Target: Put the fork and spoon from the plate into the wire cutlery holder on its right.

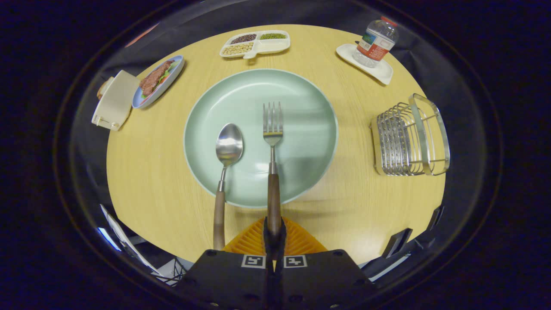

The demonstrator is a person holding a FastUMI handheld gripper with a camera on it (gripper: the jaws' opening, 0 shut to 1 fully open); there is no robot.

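Observation:
A pale green plate (301,112) lies in the middle of the round wooden table. My gripper (274,230) is shut on the fork (273,129), both orange fingers (297,241) pressing the dark wooden handle at its near end. The fork's tines reach out over the plate's centre, and its shadow falls on the plate to its right. To the fork's left, the spoon (228,146) rests with its bowl on the plate and its wooden handle hanging over the near rim. The wire cutlery holder (409,137) stands on the table to the right of the plate.
At the far side sit a divided white tray of beans (255,43) and a water bottle (376,41) on a small white dish. Far left are a blue plate with food (158,79) and a cream box (114,101). Bare tabletop separates plate and holder.

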